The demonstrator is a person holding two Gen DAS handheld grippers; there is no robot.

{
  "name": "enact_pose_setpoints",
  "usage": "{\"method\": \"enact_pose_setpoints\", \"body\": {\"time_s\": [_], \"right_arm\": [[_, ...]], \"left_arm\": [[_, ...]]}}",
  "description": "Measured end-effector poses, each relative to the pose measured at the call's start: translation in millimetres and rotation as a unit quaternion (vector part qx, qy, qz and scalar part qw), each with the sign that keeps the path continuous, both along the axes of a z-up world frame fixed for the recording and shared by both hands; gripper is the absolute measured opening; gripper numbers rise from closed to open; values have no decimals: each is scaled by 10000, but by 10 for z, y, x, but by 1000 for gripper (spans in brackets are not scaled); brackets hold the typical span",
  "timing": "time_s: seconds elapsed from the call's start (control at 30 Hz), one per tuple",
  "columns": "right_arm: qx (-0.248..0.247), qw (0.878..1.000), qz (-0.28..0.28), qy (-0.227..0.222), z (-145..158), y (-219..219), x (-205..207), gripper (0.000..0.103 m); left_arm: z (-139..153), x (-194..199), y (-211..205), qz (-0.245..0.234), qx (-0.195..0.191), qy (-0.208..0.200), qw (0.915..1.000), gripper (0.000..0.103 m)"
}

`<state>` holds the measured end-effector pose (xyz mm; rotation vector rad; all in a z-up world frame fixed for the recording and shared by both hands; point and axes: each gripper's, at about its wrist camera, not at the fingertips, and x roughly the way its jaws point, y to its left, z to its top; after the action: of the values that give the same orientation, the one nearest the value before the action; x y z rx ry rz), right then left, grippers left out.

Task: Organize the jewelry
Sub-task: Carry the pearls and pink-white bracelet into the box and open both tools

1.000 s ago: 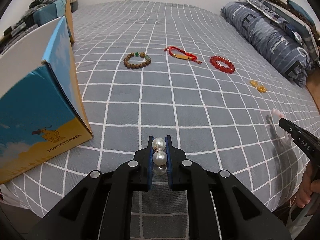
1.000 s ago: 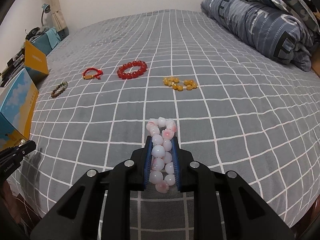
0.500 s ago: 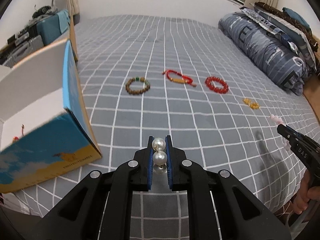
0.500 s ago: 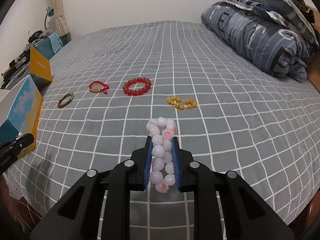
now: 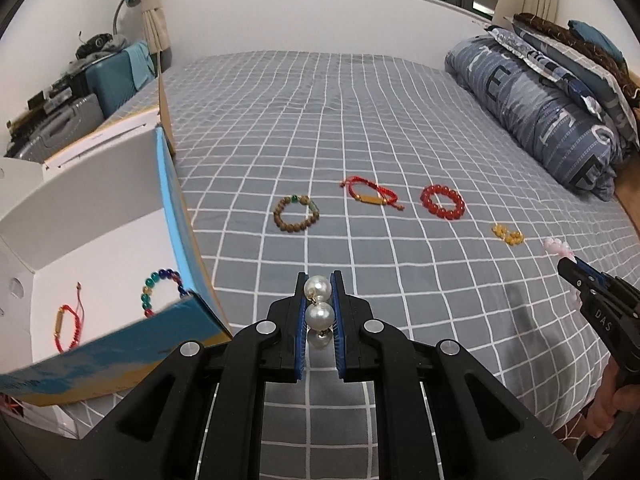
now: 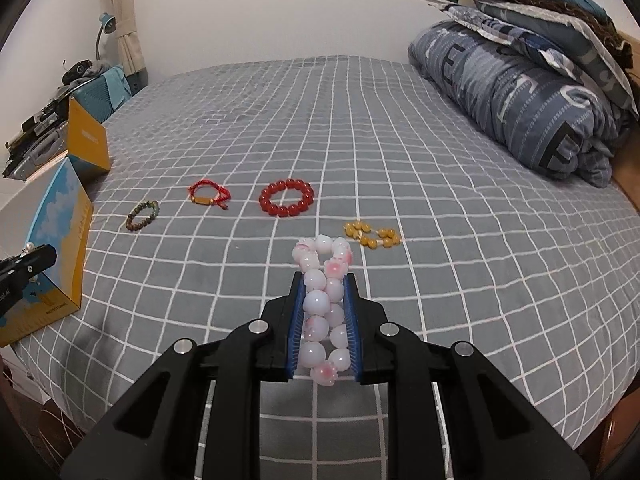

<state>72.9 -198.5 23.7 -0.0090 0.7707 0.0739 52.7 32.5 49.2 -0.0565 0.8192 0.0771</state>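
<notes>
My left gripper (image 5: 318,286) is shut on a pearl piece (image 5: 319,314), held above the bed just right of the open blue and yellow box (image 5: 172,200). The box holds a multicoloured bead bracelet (image 5: 160,288) and a red cord bracelet (image 5: 66,326). My right gripper (image 6: 323,280) is shut on a pink-white bead bracelet (image 6: 322,304). On the bed lie a brown bead bracelet (image 5: 296,213), a red cord bracelet (image 5: 372,196), a red bead bracelet (image 5: 443,201) and yellow beads (image 5: 508,235).
The grey checked bedspread (image 6: 400,140) covers the bed. A folded blue quilt (image 6: 520,100) and pillows lie at the right. A teal suitcase (image 5: 116,76) and clutter stand past the box at the left. The right gripper shows in the left wrist view (image 5: 560,260).
Both grippers have risen and tilted up, so more of the room shows. The box's open inside with two bracelets has come into the left wrist view.
</notes>
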Motion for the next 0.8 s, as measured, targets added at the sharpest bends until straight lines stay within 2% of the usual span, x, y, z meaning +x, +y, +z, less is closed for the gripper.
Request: {"method": "enact_pose_setpoints", "body": {"time_s": [0.2,0.4,0.6,0.8], "right_arm": [[-28,9998,127,-126,188,204,120,18],[-9,9988,439,-237,397,649,255,18],[46,9947,969,-350,653,1349,318,18],[170,9860,1616,-371,790,2272,307,18]], "left_arm": [[189,13,128,117,110,-93,9998,10],[358,-43,444,428,149,-188,9988,10],[543,-163,992,943,148,-243,9951,10],[649,-371,1629,1568,260,-217,9870,10]]}}
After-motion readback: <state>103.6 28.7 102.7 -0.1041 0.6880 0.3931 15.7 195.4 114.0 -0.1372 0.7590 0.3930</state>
